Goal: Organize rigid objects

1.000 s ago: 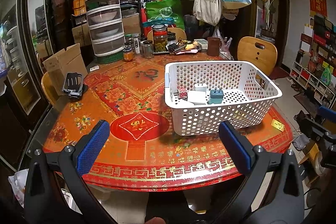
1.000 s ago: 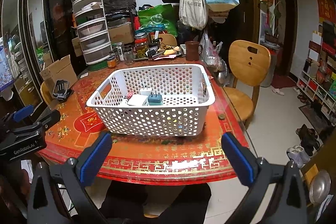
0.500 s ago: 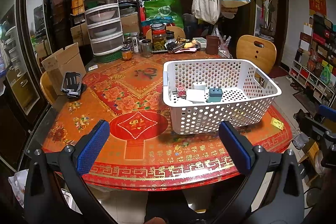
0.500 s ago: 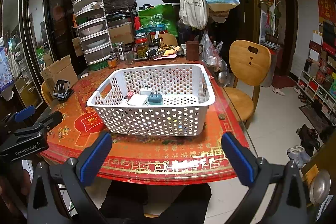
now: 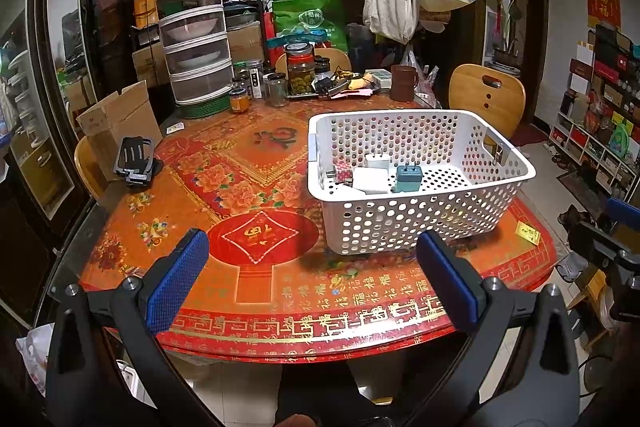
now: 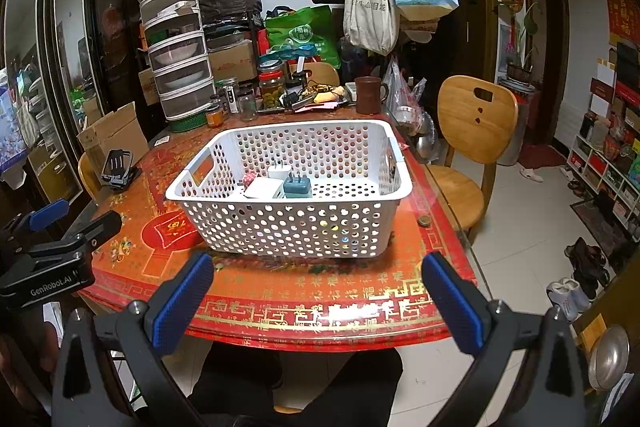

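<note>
Right wrist | basket point(image 6: 296, 227) long axis crosswise (chargers point(image 6: 298, 186) inside) | both fingers point(image 6: 182, 301) released, empty

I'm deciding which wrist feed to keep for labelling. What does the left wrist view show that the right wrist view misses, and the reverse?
Only the left wrist view shows the small yellow packet on the table beyond the basket's near right corner, and the right gripper at its right edge.

Only the right wrist view shows the left gripper, the coin-like disc near the table edge, and shoes on the floor.

Both show the white basket holding chargers, and open, empty fingers.
</note>
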{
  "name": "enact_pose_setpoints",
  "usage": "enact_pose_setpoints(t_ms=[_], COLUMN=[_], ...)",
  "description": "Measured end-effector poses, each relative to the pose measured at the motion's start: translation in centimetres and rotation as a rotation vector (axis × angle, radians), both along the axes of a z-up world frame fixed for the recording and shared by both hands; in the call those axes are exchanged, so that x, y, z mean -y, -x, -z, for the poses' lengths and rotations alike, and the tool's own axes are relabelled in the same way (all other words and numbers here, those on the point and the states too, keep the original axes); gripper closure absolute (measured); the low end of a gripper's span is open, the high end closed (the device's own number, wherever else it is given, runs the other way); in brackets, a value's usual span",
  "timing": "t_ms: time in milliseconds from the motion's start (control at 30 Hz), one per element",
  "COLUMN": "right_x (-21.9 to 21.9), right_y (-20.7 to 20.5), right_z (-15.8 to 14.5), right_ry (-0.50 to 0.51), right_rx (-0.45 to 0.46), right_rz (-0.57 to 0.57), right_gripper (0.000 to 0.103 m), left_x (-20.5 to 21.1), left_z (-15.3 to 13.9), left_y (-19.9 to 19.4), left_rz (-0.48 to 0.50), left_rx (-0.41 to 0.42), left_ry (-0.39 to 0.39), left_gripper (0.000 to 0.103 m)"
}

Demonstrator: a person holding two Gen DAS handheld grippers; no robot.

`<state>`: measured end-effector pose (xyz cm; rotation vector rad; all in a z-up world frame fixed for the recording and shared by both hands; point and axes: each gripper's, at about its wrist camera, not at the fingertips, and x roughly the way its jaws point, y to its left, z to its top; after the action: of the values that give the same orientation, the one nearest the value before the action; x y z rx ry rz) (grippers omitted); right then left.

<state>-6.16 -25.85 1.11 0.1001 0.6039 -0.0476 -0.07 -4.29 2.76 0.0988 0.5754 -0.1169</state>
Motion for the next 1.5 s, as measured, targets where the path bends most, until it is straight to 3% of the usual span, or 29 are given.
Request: enact_pose_setpoints(t_ms=[1500], right_x=[0.10], right_y=[-0.09], right_z=[0.24], right_ry=[0.004], right_rx=[-0.013], right_rz=[-0.005], right_gripper=[0.000], left_x=[0.23], left_z=[0.62], left_y=[0.32], left_rz=[0.022], left_rx=[-0.004], left_ry=[-0.014], left_gripper=[0.000])
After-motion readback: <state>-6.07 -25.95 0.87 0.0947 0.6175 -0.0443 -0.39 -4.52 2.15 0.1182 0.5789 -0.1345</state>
